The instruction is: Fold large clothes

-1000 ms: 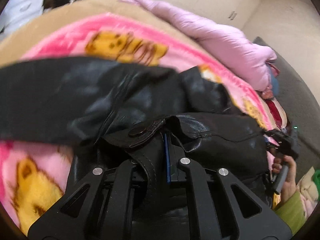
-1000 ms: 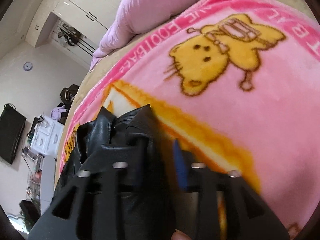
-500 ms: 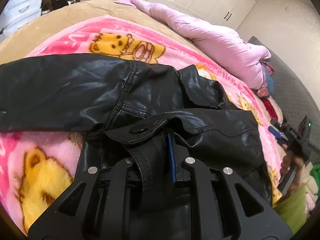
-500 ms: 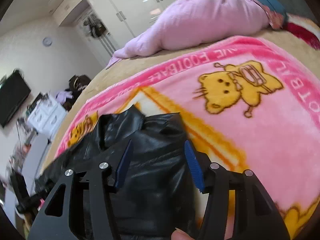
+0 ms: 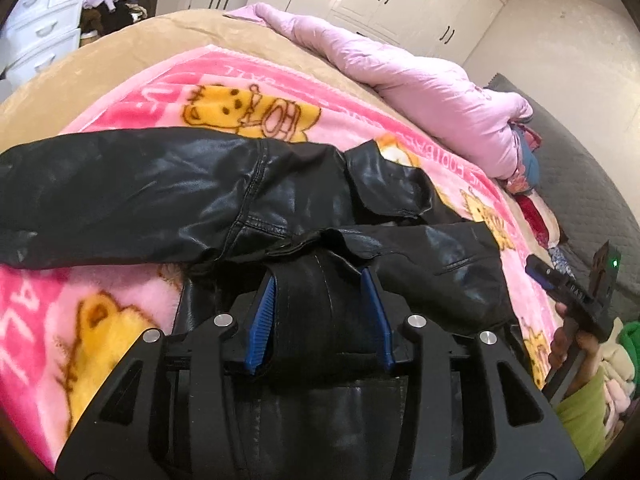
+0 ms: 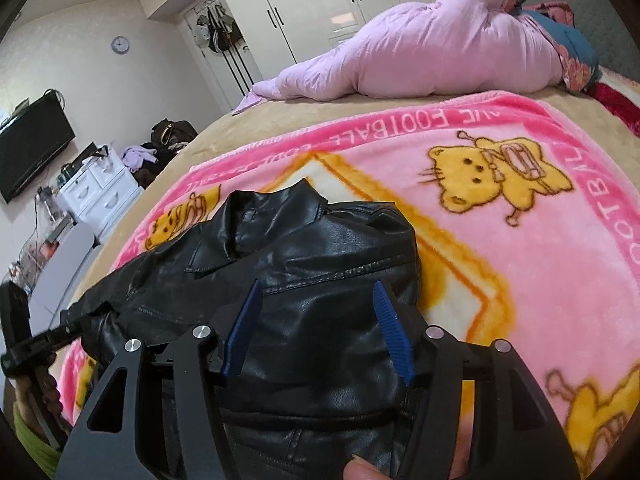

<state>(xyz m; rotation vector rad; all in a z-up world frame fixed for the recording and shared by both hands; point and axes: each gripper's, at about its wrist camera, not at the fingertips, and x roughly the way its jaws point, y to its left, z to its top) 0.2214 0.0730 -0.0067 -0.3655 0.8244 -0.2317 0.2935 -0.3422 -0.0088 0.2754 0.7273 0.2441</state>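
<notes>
**Black leather jacket on bed, both grippers opened above it**

Bed [image 5: 120, 52]: tan cover, largest item, fills both views.

Blanket [image 6: 540, 280]: pink fleece with yellow bear prints and lettering, spread over the bed; bears the jacket.

Duvet [image 6: 440, 52]: lilac, bunched along the far side of the bed, well apart from the jacket. Other coloured fabrics are heaped at one end of it.

Jacket [image 5: 180, 192]: black, glossy, lying crumpled on the blanket. In the left wrist view one sleeve runs out flat to the left; the collar and front panel are bunched near the middle. In the right wrist view the collar stands up at the far edge, the body heaped toward the camera.

Drawer unit [image 6: 100, 196]: white, on the floor beside the bed; drawers closed, contents not visible. Clothes are piled next to it.

Left gripper [image 5: 320, 292]: jaws have just been opening and stand parted. A fold of jacket lies between the blue pads [image 5: 262, 320]; the pads do not press on it.

Right gripper [image 6: 318, 308]: jaws have just been opening further and stand wide apart over the jacket body. Leather lies between and under the pads [image 6: 394, 336], unclamped. It also shows at the right edge of the left wrist view, held in a hand with a green sleeve.
</notes>
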